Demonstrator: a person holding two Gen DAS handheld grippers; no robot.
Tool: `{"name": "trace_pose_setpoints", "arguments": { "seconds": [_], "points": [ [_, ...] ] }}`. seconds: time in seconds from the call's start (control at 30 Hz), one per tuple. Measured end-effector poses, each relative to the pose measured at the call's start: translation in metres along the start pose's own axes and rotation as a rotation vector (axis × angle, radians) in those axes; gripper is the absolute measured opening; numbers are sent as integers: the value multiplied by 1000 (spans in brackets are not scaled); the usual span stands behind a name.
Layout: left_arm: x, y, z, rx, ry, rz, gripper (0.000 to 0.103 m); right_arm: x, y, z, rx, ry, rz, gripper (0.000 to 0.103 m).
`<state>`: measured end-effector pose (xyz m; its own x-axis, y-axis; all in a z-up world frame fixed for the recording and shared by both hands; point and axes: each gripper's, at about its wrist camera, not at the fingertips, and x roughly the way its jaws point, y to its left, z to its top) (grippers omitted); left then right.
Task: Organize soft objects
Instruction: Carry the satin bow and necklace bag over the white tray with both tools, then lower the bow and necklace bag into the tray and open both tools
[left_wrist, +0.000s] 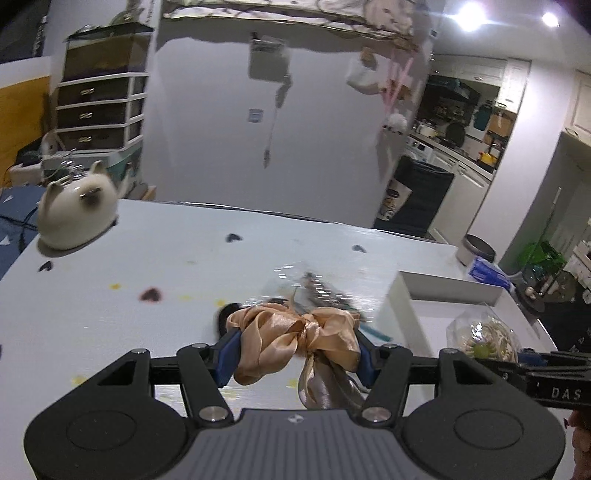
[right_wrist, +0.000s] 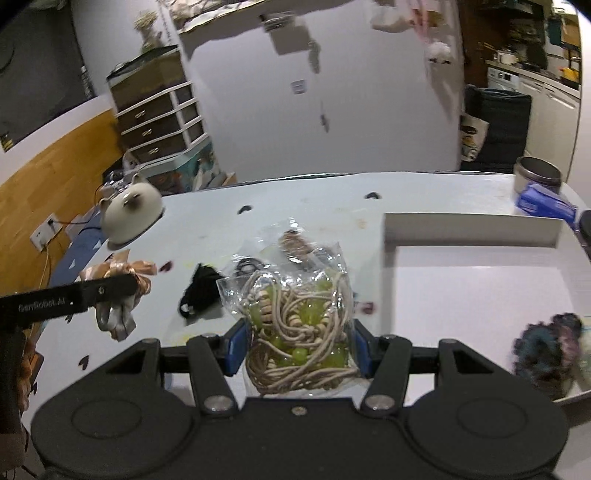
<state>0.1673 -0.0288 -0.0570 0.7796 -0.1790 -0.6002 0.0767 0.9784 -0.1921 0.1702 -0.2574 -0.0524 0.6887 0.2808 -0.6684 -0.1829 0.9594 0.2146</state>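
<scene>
My left gripper (left_wrist: 293, 345) is shut on a peach satin ribbon scrunchie (left_wrist: 291, 341) and holds it above the white table (left_wrist: 110, 325); the scrunchie also shows at the left of the right wrist view (right_wrist: 122, 291). My right gripper (right_wrist: 301, 341) is shut on a clear bag of beige cord and green beads (right_wrist: 299, 325), also seen in the left wrist view (left_wrist: 484, 338). A white open box (right_wrist: 469, 232) lies at the right, with a dark blue-purple scrunchie (right_wrist: 546, 343) inside it. A black hair tie (right_wrist: 201, 291) and another clear bag (right_wrist: 295, 240) lie on the table.
A cream cat-shaped plush (left_wrist: 75, 210) sits at the table's far left corner. A grey tin (right_wrist: 537, 173) and a blue pack (right_wrist: 545, 206) stand at the far right corner. A white wall panel rises behind the table. A drawer unit (left_wrist: 99, 107) stands at the back left.
</scene>
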Motion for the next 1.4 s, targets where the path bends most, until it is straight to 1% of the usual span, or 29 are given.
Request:
{"name": "trace_pose_setpoints", "arguments": {
  "seconds": [0.23, 0.33, 0.47, 0.57, 0.63, 0.73, 0.8, 0.93, 1.03, 1.13, 1.3, 1.4],
  "points": [
    [7, -60, -1, 13, -7, -15, 61, -22, -50, 8, 5, -19, 9, 57],
    [13, -83, -2, 17, -1, -27, 61, -27, -72, 11, 21, -20, -10, 58],
    [20, -110, -7, 15, 20, -51, 61, -28, -107, 13, 83, -15, -26, 58],
    [24, -124, -11, 13, 47, -69, 61, -24, -134, 11, 165, -3, -26, 58],
    [28, -133, -13, 8, 67, -91, 61, -17, -151, 8, 233, 16, -6, 58],
    [34, -149, -18, 12, 82, -136, 62, 0, -174, -1, 331, 70, 30, 58],
    [39, -160, -21, 30, 94, -147, 62, 11, -184, -6, 370, 108, 35, 58],
    [50, -177, -26, 70, 114, -155, 62, 26, -197, -12, 417, 150, 53, 58],
    [59, -188, -27, 144, 122, -170, 62, 37, -204, -13, 432, 176, 75, 58],
    [72, -194, -26, 241, 147, -209, 62, 49, -210, -14, 455, 201, 87, 58],
    [99, -203, -24, 456, 199, -317, 62, 57, -219, -16, 470, 212, 48, 58],
    [116, -207, -23, 596, 241, -414, 63, 56, -224, -17, 485, 203, 27, 58]
  ]
}}
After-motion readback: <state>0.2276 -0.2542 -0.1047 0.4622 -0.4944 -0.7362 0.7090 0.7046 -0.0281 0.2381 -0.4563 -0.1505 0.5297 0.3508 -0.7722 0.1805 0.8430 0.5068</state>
